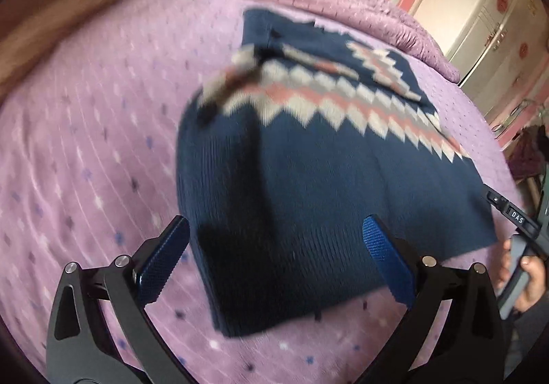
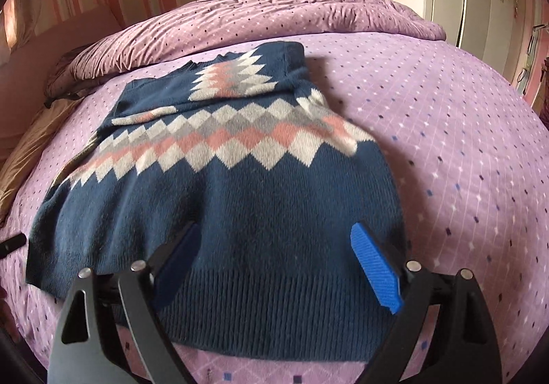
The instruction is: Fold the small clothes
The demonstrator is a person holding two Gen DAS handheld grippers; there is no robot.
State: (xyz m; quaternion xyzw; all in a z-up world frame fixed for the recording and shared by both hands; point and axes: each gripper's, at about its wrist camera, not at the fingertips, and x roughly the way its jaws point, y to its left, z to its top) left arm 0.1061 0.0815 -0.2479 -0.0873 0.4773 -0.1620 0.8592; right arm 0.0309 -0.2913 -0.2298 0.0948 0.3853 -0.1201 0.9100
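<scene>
A small navy knitted sweater (image 2: 260, 199) with a white, grey and pink diamond band lies flat on the purple bed; it also shows in the left wrist view (image 1: 308, 199), blurred. One sleeve (image 2: 240, 79) is folded across its upper part. My left gripper (image 1: 278, 257) is open and empty, above the sweater's left bottom corner. My right gripper (image 2: 274, 257) is open and empty, its blue pads (image 2: 375, 267) standing over the ribbed hem (image 2: 274, 315). The right gripper's body (image 1: 514, 216) and the hand holding it show at the right edge of the left wrist view.
The purple dotted bedspread (image 2: 463, 151) covers the bed. A rolled purple duvet (image 2: 274, 13) lies along the far side. A tan pillow (image 2: 31, 147) sits at the left. A cream wardrobe (image 2: 480, 0) and a striped wall stand behind.
</scene>
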